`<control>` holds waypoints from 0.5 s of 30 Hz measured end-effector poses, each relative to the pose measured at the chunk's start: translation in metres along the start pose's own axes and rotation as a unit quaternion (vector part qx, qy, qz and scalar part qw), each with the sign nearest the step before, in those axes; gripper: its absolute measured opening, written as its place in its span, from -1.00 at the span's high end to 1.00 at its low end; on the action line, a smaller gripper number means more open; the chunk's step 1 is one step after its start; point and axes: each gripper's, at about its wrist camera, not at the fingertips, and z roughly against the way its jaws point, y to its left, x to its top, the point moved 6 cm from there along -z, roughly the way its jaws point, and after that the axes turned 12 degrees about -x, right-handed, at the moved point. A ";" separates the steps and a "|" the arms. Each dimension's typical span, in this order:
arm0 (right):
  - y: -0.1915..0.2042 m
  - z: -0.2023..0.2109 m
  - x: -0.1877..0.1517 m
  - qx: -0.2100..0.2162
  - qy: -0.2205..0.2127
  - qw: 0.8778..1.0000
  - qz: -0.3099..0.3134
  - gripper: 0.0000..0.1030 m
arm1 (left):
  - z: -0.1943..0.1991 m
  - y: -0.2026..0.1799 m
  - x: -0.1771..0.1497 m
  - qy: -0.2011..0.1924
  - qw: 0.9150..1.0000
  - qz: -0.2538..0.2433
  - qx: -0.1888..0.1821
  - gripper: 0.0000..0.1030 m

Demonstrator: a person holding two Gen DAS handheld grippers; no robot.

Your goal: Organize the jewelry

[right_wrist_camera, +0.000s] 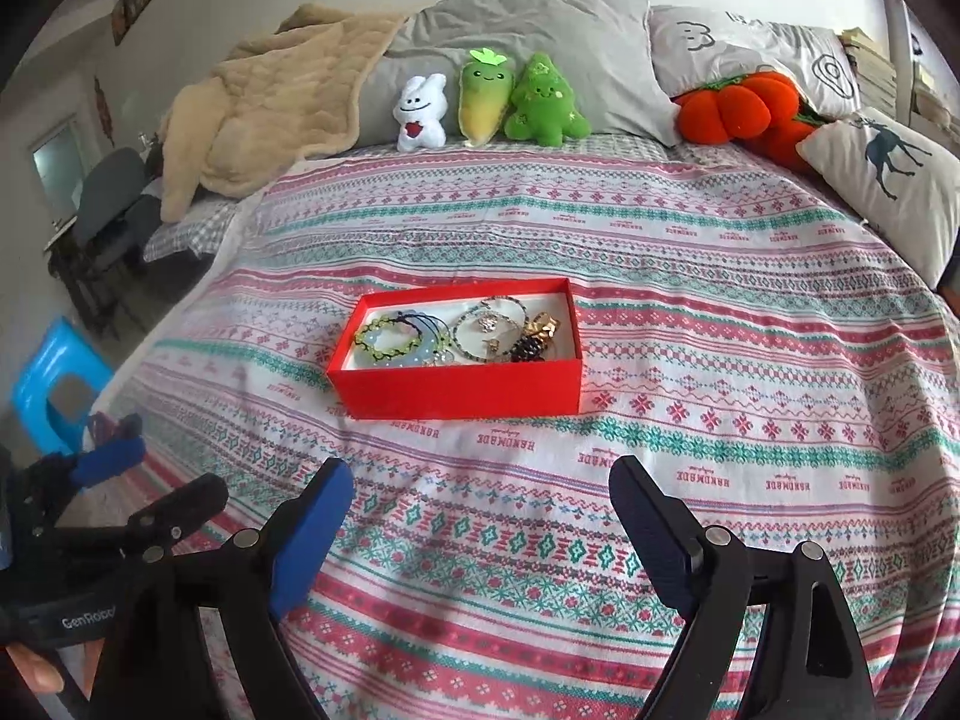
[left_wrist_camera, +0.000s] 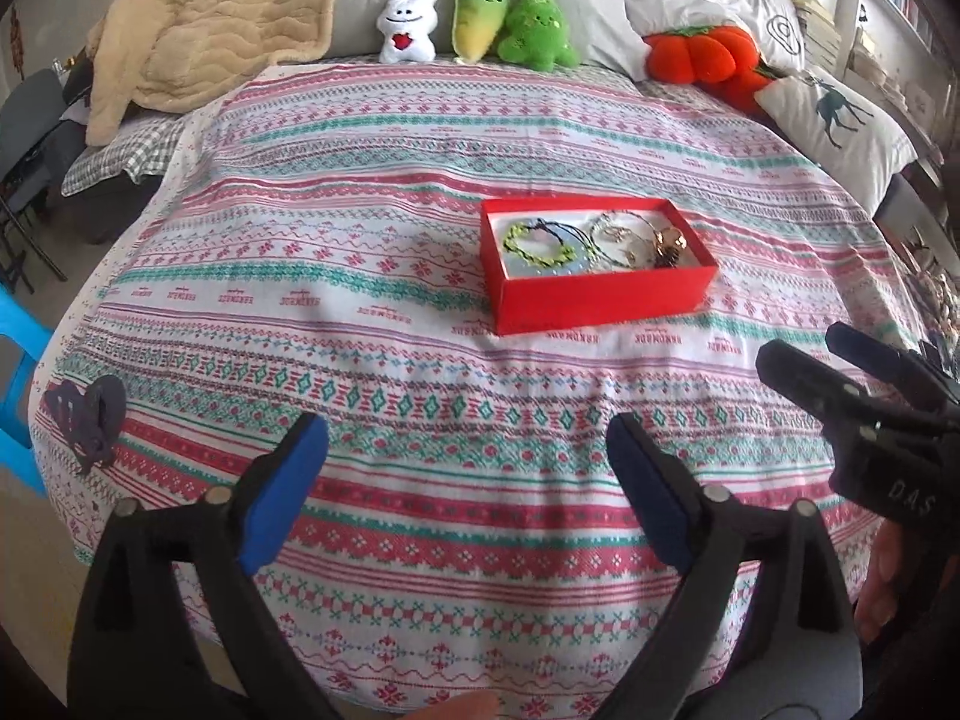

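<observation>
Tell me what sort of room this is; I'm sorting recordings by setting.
Most likely a bedroom: the work surface is a bed under a patterned bedspread, with grey pillows at its head and plush toys lined up against them. A red jewelry box sits on the spread.

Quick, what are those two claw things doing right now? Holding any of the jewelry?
Left gripper: open, holding nothing.
Right gripper: open, holding nothing.
The jewelry sits in the red box.
</observation>
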 end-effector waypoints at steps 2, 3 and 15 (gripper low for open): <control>-0.003 -0.002 -0.006 0.004 0.015 1.000 -0.013 -0.73 | -0.002 0.000 -0.002 0.004 1.000 -0.002 0.003 -0.94; -0.005 -0.003 -0.010 0.004 0.024 1.000 -0.019 -0.73 | -0.003 0.001 -0.003 0.005 1.000 -0.001 0.008 -0.96; -0.022 -0.001 -0.017 -0.019 0.025 0.999 -0.037 -0.88 | -0.011 -0.008 -0.009 0.033 0.999 -0.001 0.017 -0.98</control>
